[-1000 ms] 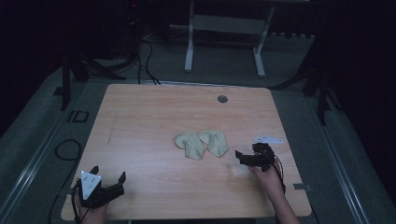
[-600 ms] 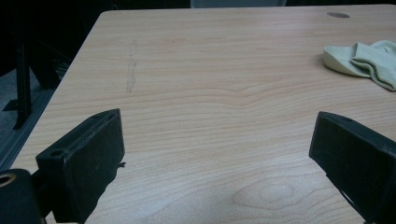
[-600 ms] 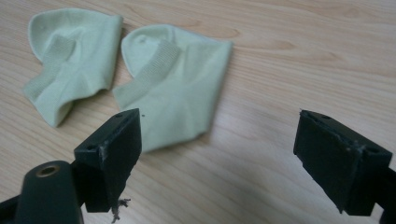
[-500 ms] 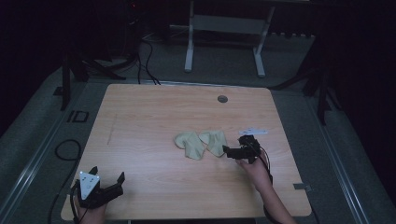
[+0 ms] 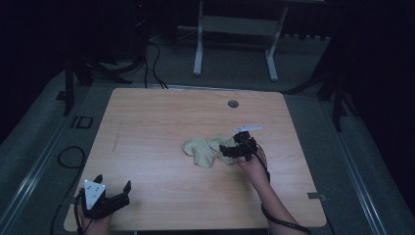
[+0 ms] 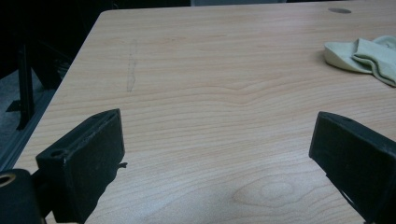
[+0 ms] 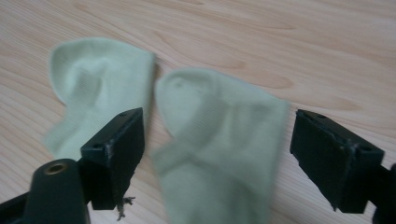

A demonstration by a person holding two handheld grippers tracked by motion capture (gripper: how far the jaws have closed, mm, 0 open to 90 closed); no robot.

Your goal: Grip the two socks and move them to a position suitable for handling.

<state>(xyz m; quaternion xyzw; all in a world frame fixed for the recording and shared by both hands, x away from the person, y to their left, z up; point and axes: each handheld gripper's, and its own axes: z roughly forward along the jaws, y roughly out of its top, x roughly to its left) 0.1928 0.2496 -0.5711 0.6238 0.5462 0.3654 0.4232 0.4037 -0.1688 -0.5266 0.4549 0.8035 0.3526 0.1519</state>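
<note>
Two pale green socks lie side by side mid-table, the left sock (image 5: pixel 198 151) (image 7: pixel 98 79) and the right sock (image 5: pixel 219 145) (image 7: pixel 219 135). My right gripper (image 5: pixel 224 150) (image 7: pixel 217 149) points left at them, low over the wood. The right sock lies between its jaws, which stand wide apart, and the pads do not press it. The jaws have just been closing a little. My left gripper (image 5: pixel 113 181) (image 6: pixel 215 154) rests at the table's near left corner, open with bare wood between its jaws. A sock (image 6: pixel 364 53) lies far off at the upper right of the left gripper view.
The wooden table (image 5: pixel 161 112) has a round cable hole (image 5: pixel 233 104) near its far edge and a faint pencil line (image 5: pixel 116 137) on the left. A white frame (image 5: pixel 235 44) stands on the floor beyond. A cable loop (image 5: pixel 68 156) lies left of the table.
My right gripper has moved left across the table to the socks and now straddles the right one. The left gripper has stayed in place.
</note>
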